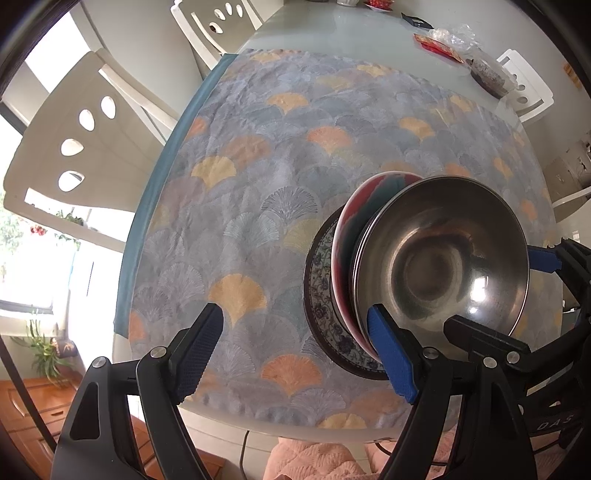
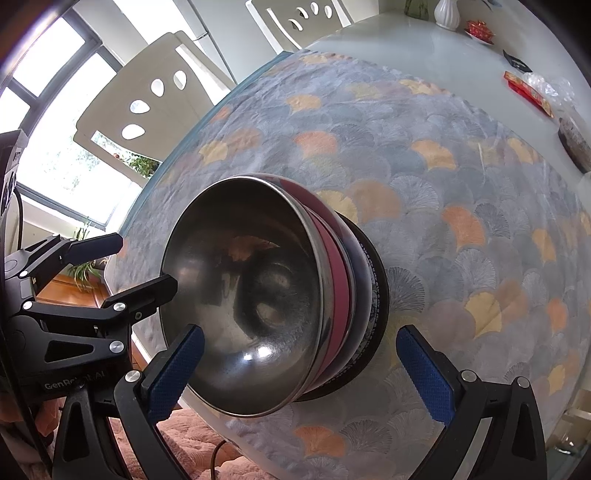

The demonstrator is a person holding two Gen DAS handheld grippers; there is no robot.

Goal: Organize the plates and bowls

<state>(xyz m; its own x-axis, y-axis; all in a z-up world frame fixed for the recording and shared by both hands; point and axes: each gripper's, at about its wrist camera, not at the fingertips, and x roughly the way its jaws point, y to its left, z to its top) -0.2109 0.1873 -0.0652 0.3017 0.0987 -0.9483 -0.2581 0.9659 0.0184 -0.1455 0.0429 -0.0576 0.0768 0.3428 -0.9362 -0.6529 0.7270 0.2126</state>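
Sitting near desk (image 1: 343, 33) edge: stacked steel bowl (image 1: 439, 254). Both left gripper (image 1: 295, 350) and right gripper (image 2: 306, 373) hanging released beside it; risking nudging stack off.

Silver steel bowl (image 2: 251, 295), red-and-teal bowl (image 1: 354, 221), blue-floral dark-rimmed plate (image 1: 321, 295) — on a blue-grey, orange-and-yellow fan-patterned cloth (image 1: 277, 147).

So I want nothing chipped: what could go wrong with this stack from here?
1. The steel bowl tops a red bowl and patterned plate near the table edge; a nudge could tip the stack off.
2. Both the left gripper and right gripper are open beside it, so a finger could clip a rim.
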